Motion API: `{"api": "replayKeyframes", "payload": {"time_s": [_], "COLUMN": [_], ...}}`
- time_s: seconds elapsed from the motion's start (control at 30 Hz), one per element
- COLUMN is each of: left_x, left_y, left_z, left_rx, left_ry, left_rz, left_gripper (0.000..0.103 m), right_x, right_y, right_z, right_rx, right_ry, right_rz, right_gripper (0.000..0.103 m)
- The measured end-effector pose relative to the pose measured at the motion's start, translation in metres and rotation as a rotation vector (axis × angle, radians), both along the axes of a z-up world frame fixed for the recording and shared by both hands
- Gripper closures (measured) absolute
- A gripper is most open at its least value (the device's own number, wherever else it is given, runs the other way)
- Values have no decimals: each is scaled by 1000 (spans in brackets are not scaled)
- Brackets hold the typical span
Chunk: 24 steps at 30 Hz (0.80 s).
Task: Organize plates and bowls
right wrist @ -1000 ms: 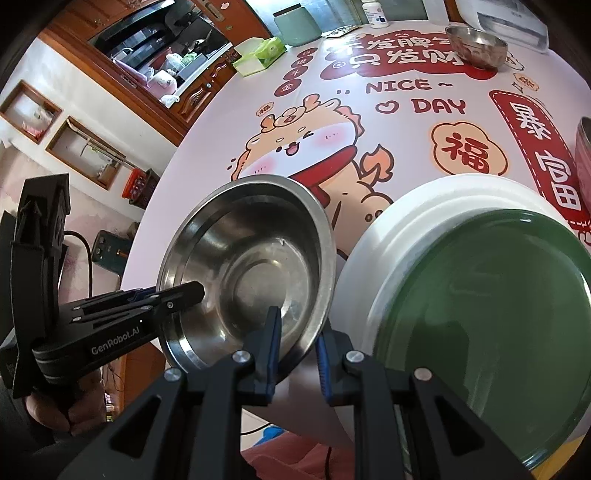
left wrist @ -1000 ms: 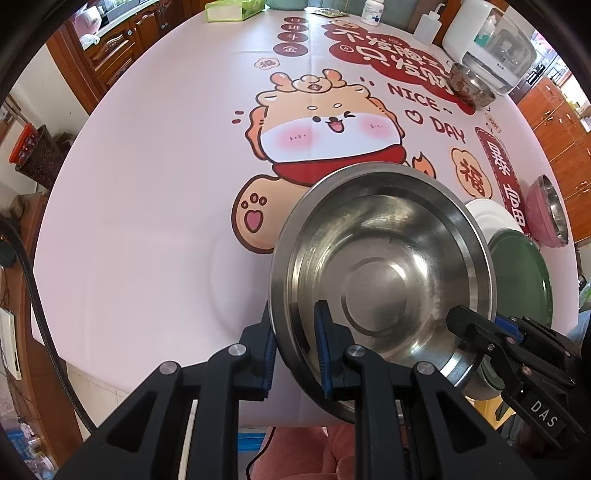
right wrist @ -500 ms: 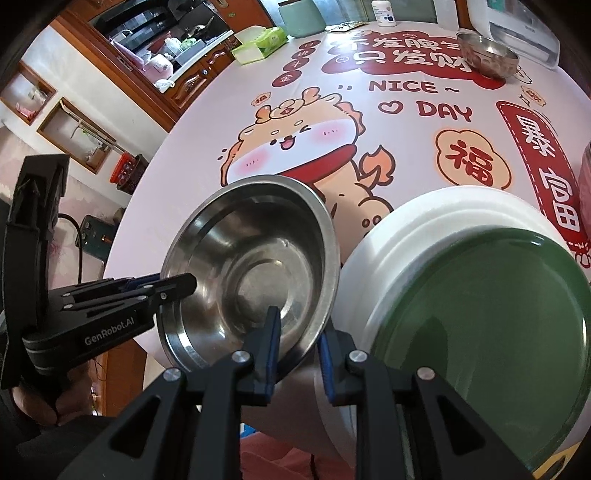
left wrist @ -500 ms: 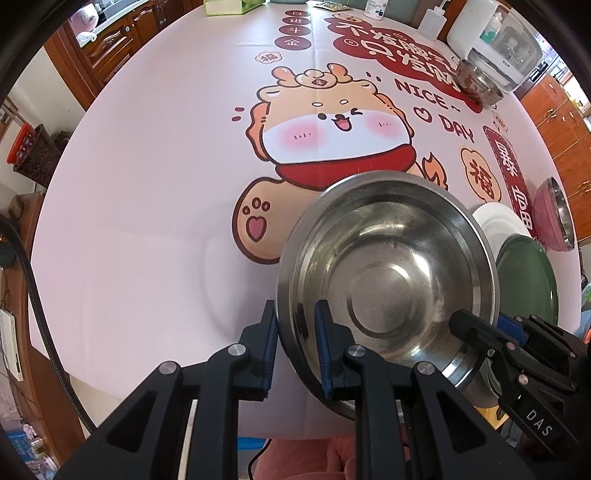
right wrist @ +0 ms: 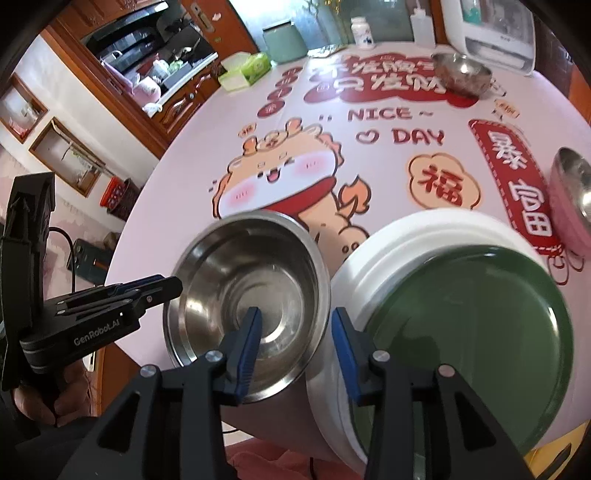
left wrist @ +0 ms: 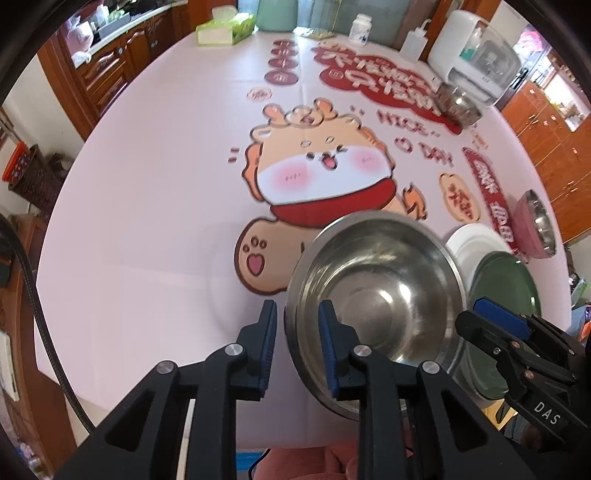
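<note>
A steel bowl (left wrist: 373, 291) (right wrist: 251, 288) stands on the printed tablecloth near the table's front edge. My left gripper (left wrist: 297, 347) straddles its left rim. The jaws are opening and a gap shows on each side of the rim. My right gripper (right wrist: 295, 347) straddles the opposite rim, also opening, with its pads clear of the metal. Each gripper shows in the other's view, the right gripper (left wrist: 498, 325) and the left gripper (right wrist: 162, 288). Right of the bowl a green plate (right wrist: 469, 332) (left wrist: 506, 280) lies on a white plate (right wrist: 406, 236) (left wrist: 472, 236).
A pink bowl (left wrist: 535, 225) (right wrist: 572, 199) with a steel inside sits at the right edge. At the far side are a small steel bowl (right wrist: 461, 74), a white appliance (left wrist: 476, 74), a white bottle (right wrist: 362, 33) and a tissue box (right wrist: 245, 70). A hand (right wrist: 37, 398) holds the left gripper.
Both grippers' jaws have parted and let go of the bowl's rim. The bowl has sunk and now sits lower and smaller in both views.
</note>
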State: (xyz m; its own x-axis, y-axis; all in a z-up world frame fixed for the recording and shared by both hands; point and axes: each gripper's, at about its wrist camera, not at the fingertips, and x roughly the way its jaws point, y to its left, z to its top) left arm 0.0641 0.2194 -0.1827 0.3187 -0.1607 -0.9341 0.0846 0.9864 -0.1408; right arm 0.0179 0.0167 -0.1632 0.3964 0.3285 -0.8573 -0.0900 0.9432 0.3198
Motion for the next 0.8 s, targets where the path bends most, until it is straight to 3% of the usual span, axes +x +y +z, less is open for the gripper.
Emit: {"api": "replayKeyframes", "payload": {"time_s": [0.53, 0.8], "left_x": [-17, -16], "left_y": [-10, -35], "left_z": [32, 50], "left_rx": [-84, -74], "left_ry": [-159, -220], "left_rz": [-90, -151], "left_gripper": [71, 71], "right_x": [-32, -40], "right_y": [-18, -46], "right_z": [33, 48], "right_rx": [-49, -73], "right_ry": [-138, -185], "right_rz": [-115, -201], "right_gripper": [63, 44]}}
